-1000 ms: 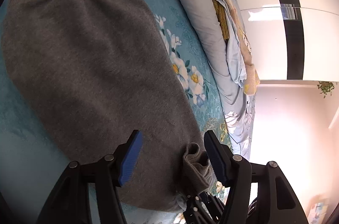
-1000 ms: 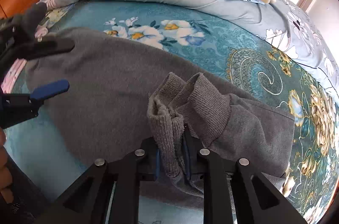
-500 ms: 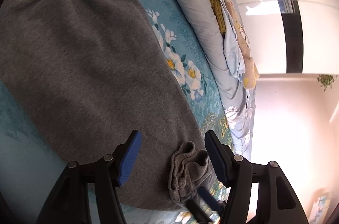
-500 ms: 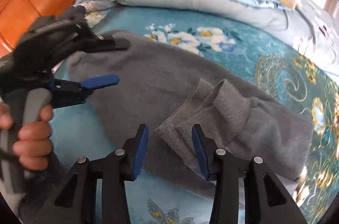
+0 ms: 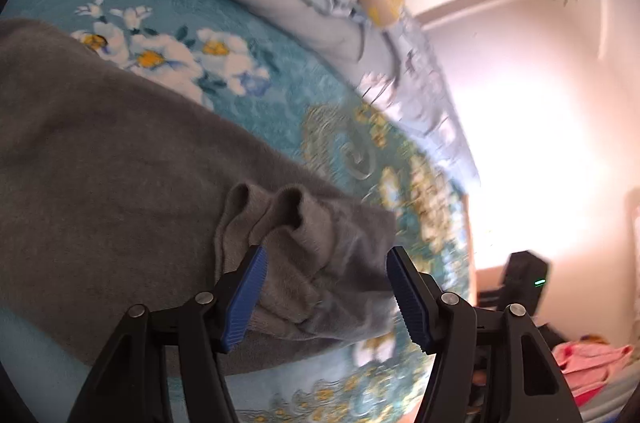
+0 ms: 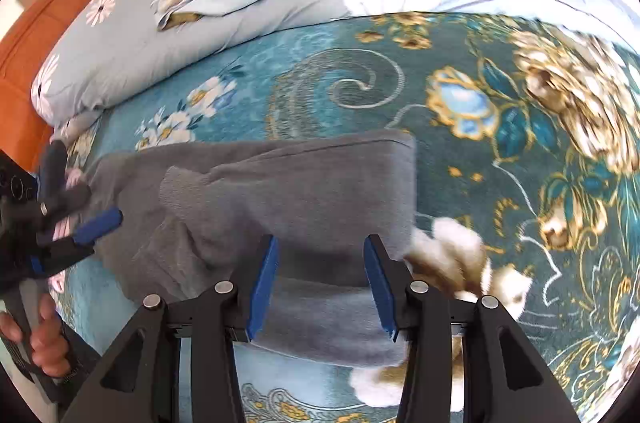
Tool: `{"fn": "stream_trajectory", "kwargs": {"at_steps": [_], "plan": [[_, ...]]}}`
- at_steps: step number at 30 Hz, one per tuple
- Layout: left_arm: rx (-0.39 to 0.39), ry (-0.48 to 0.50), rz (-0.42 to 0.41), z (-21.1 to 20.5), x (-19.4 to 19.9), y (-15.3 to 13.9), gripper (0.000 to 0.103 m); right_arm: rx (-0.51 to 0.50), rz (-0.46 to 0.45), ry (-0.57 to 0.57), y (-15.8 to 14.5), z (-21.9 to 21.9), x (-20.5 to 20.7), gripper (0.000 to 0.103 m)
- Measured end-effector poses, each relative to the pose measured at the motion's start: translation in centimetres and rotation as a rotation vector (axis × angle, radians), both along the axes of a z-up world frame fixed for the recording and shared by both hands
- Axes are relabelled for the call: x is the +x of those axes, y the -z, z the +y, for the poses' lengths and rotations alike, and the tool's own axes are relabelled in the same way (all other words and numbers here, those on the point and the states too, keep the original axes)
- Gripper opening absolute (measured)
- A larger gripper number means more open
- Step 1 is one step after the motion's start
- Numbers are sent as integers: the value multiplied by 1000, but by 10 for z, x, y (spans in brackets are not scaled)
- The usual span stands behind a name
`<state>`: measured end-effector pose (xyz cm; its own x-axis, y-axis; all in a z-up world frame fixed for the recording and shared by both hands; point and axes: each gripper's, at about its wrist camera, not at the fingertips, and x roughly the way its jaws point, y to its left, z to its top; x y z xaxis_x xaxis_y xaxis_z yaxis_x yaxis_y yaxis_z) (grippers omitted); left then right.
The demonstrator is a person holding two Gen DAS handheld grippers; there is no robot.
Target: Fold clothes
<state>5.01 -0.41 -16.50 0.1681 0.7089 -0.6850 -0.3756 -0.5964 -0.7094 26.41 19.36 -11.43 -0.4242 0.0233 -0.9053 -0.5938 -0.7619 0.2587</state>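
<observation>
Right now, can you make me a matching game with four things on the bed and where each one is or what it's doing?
Things:
1. gray pants
2. pillow
3. left gripper
4. right gripper

Places or states:
a. open, over the ribbed cuffs
b. along the far side of the bed, folded clothes on top
c. folded over on the blue flowered bedspread
d. open, over the fold in the pants

Pairs: 1-c, 2-b, 3-a, 4-d
</observation>
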Motion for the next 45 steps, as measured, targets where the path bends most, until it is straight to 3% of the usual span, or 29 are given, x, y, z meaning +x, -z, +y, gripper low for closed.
{"fn": "stream_trajectory", "kwargs": {"at_steps": [4, 9, 13, 17, 18, 19, 20, 25, 26, 28, 32, 34, 35, 41, 44, 45], "plan": [[-101, 41, -50, 2, 8, 22, 64, -11, 5, -2, 4, 5, 5, 46], [-27, 68, -10, -6, 20, 2, 65, -36, -16, 15, 18, 8, 10, 46], [-102, 49, -66, -6, 15, 25, 64, -45, -10, 19, 21, 7, 10, 46], [-83, 36, -64, -9, 17, 23, 63, -45, -6, 21, 21, 6, 11, 46], [-79, 30, -62, -10, 18, 22, 53, -46, -6, 25, 20, 6, 12, 46], [-80, 27, -50, -11, 19, 21, 35, -48, -6, 29, 20, 7, 12, 46], [-82, 24, -37, -13, 20, 18, 26, -48, -8, 30, 20, 7, 13, 46], [-91, 11, 31, -21, 25, 7, 14, -50, -8, 32, 17, 8, 13, 46], [-93, 8, 44, -23, 26, 5, 14, -50, -7, 33, 16, 8, 14, 46], [-26, -58, 53, -42, 23, -10, 13, -51, -5, 35, 14, 8, 14, 46], [-160, -112, 6, -64, 23, 7, 14, -48, -6, 31, 14, 7, 17, 46], [-266, -113, -72, -60, 22, 33, 14, -59, -19, 28, 18, 7, 16, 46], [-284, -117, -95, -60, 20, 41, 14, -70, -27, 27, 21, 7, 15, 46], [-276, -109, -20, -63, 23, 29, 15, -62, -55, 8, 28, 5, 15, 46], [-213, -107, -46, -68, 21, 22, 20, -89, -50, 33, 31, 11, 19, 46], [-184, -118, -45, -69, 18, 17, 26, -92, -48, 42, 31, 13, 21, 46]]}}
